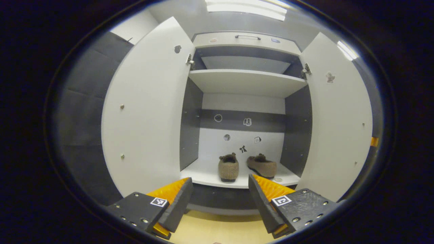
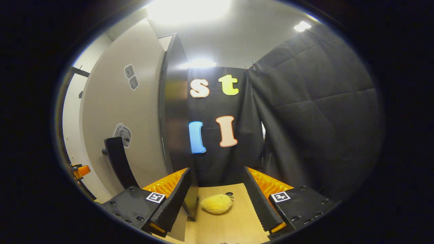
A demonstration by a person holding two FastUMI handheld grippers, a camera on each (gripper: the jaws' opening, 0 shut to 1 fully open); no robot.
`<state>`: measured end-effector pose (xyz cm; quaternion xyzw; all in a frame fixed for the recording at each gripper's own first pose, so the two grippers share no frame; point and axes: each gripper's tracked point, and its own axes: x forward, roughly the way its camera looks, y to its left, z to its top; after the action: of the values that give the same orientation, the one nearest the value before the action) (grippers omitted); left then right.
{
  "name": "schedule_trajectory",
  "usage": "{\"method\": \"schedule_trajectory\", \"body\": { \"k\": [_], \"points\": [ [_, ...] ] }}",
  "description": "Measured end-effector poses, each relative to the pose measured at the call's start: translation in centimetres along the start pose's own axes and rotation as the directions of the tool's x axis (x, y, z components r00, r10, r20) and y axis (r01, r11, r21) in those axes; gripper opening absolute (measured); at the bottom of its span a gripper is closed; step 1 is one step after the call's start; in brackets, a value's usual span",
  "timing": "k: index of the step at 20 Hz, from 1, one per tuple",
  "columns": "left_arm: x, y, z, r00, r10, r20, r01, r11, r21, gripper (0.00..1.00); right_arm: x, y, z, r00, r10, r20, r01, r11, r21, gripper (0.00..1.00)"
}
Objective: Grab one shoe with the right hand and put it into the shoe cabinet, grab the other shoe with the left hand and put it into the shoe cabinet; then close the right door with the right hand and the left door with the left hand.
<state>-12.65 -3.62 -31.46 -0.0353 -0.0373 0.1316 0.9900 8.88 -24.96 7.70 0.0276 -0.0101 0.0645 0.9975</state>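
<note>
- The shoe cabinet (image 1: 246,83) stands open. Two brown shoes sit side by side on its bottom shelf: the left shoe (image 1: 228,167) and the right shoe (image 1: 261,165).
- Both doors are open wide: the left door (image 1: 147,112) and the right door (image 1: 335,115).
- The left gripper (image 1: 220,198) is open wide and holds nothing.
- The right gripper (image 2: 217,196) is open wide and holds nothing too.
- A yellow soft thing (image 2: 217,203) lies on the floor; I cannot tell what it is.
</note>
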Motion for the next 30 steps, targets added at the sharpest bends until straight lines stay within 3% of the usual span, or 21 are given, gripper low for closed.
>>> {"method": "schedule_trajectory", "body": {
  "k": [5, 9, 13, 14, 17, 18, 19, 22, 27, 30],
  "points": [
    [-1.5, 0.0, -0.3, 0.999, 0.035, -0.028, -0.033, 0.998, 0.061, 0.95, 0.4, 2.7, -0.3, 0.996, 0.093, -0.007, -0.093, 0.995, -0.019, 0.98],
    [-1.0, -1.6, -0.7, 0.999, -0.026, -0.045, 0.027, 1.000, 0.015, 0.95, 0.6, 4.8, 0.1, 0.990, 0.143, -0.005, -0.143, 0.990, 0.015, 0.98],
    [-0.3, -1.6, -0.8, 0.996, -0.064, -0.065, 0.061, 0.997, -0.056, 0.95, 0.5, 5.2, 0.1, 0.991, 0.136, -0.014, -0.135, 0.991, 0.022, 0.92],
    [-0.3, -1.2, -0.8, 0.996, -0.065, -0.064, 0.061, 0.997, -0.056, 0.95, 0.4, 5.3, 0.0, 0.991, 0.130, -0.018, -0.129, 0.991, 0.029, 0.96],
    [-0.1, -0.1, -0.8, 0.995, -0.070, -0.069, 0.067, 0.997, -0.042, 0.95, 0.1, 6.4, -0.2, 0.994, 0.109, -0.021, -0.108, 0.993, 0.054, 0.98],
    [0.0, 0.2, -1.0, 0.994, -0.076, -0.075, 0.074, 0.997, -0.038, 1.00, 0.0, 7.2, -0.3, 0.994, 0.108, -0.022, -0.106, 0.992, 0.065, 0.98],
    [0.0, 0.2, -1.2, 0.992, -0.094, -0.087, 0.090, 0.995, -0.046, 0.95, -0.1, 8.0, -0.3, 0.994, 0.108, -0.022, -0.107, 0.992, 0.072, 0.98],
    [-0.2, -0.1, -1.2, 0.984, -0.153, -0.093, 0.144, 0.985, -0.098, 0.95, -0.3, 10.4, -0.5, 0.996, 0.091, -0.024, -0.088, 0.993, 0.076, 0.98],
    [-1.1, 1.0, -1.1, 0.974, -0.204, -0.101, 0.196, 0.977, -0.089, 1.00, 0.0, 14.0, -0.7, 0.998, 0.066, -0.025, -0.064, 0.997, 0.053, 0.98],
    [-2.3, 1.7, -1.7, 0.965, -0.240, -0.108, 0.227, 0.967, -0.116, 0.95, 0.4, 16.5, -0.5, 0.997, 0.071, -0.016, -0.071, 0.997, 0.033, 0.98]
  ]
}}
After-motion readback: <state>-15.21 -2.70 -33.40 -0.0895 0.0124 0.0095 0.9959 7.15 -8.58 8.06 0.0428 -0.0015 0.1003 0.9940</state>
